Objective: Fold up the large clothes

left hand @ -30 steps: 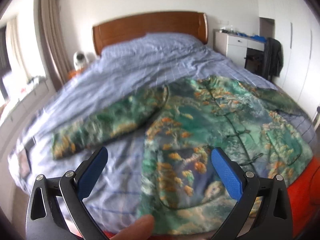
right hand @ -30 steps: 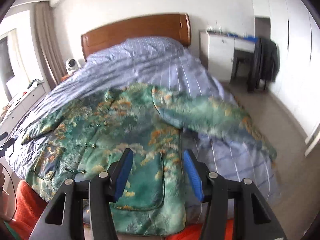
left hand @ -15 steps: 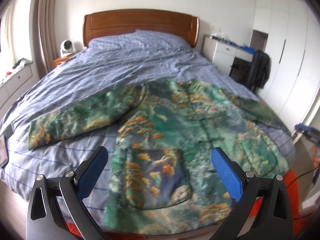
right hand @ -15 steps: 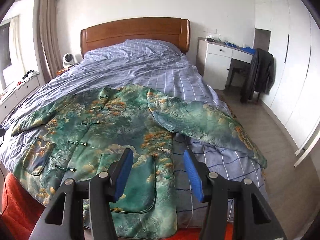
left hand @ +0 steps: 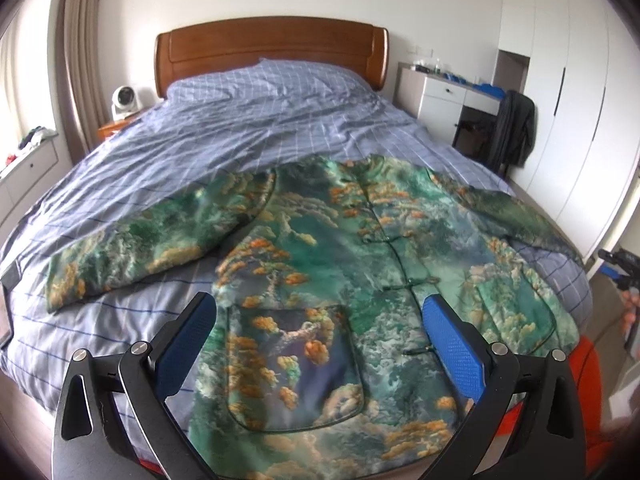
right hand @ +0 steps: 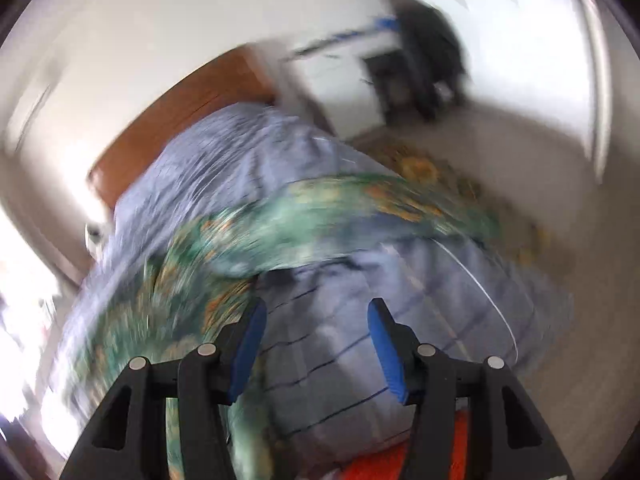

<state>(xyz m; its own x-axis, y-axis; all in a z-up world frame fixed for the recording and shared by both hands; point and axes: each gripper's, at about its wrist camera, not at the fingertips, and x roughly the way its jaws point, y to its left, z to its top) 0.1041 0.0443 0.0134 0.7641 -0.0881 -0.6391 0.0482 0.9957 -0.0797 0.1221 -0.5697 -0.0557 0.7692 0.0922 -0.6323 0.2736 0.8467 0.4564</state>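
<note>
The jacket (left hand: 344,280), a large green garment printed with orange trees and clouds, lies face up and unfolded across the foot half of the bed (left hand: 248,128), its fastened front running down the middle and a patch pocket on either side. One sleeve stretches out flat to the left over the blue checked cover; the other runs toward the bed's right edge. The left gripper (left hand: 320,340) hovers above the hem, blue pads wide apart with nothing between them. In the right wrist view, which is badly blurred and tilted, the right gripper (right hand: 316,344) hangs over the bed's corner beside the jacket's sleeve (right hand: 360,208), jaws parted and empty. A wooden headboard (left hand: 272,48) stands behind the bed, a white desk (left hand: 440,92) near a tall wardrobe (left hand: 568,100).
</note>
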